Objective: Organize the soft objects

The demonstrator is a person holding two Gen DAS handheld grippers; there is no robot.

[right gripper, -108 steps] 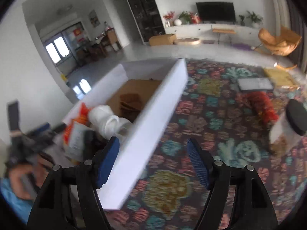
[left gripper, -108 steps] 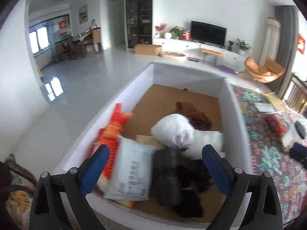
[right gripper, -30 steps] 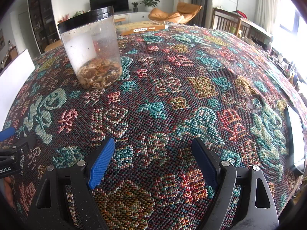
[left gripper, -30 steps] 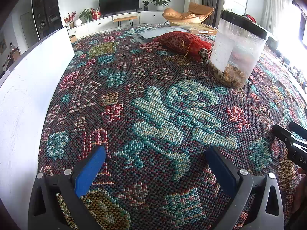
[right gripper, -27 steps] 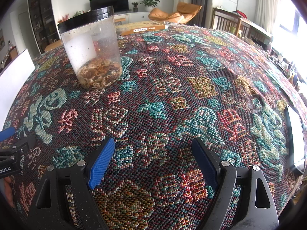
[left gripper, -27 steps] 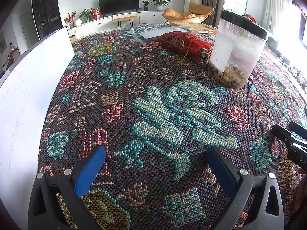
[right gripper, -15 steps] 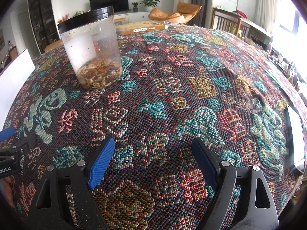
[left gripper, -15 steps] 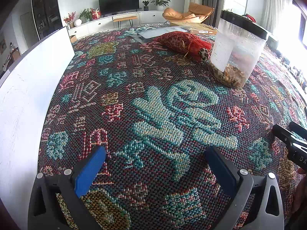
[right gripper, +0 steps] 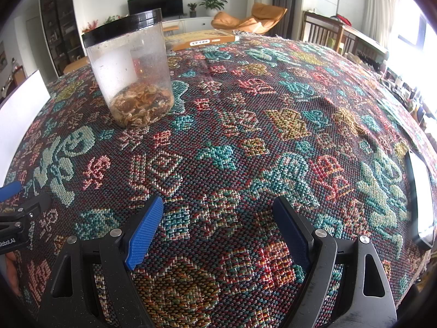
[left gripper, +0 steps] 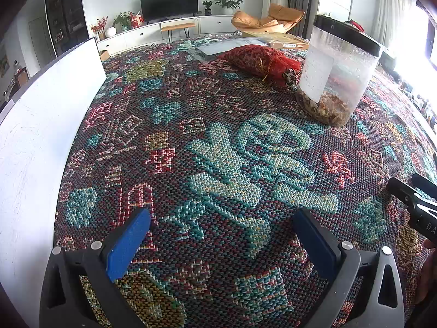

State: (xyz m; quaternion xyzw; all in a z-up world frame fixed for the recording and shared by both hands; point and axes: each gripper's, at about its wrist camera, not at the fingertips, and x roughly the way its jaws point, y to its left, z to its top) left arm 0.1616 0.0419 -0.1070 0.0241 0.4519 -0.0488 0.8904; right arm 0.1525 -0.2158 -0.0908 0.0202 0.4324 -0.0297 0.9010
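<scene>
Change since earlier frames: the white box with the soft items, once viewed from above, is now seen only as a side wall along the surface's left edge; nothing is seen to differ from the frames under a second old.
Surface: a patterned woven cloth is spread across it, bare in front of both tools.
Jar: upright, black-lidded, right of the pouch, touching or just beside it.
Task's thing: a red soft pouch, near the far edge; long axis laid left to right.
Bearing: ahead and slightly right of the left hand-held gripper, which is judged nearer.
Left hand-held gripper: released, nothing held.
Right hand-held gripper: released, nothing held; pouch out of its view.
</scene>
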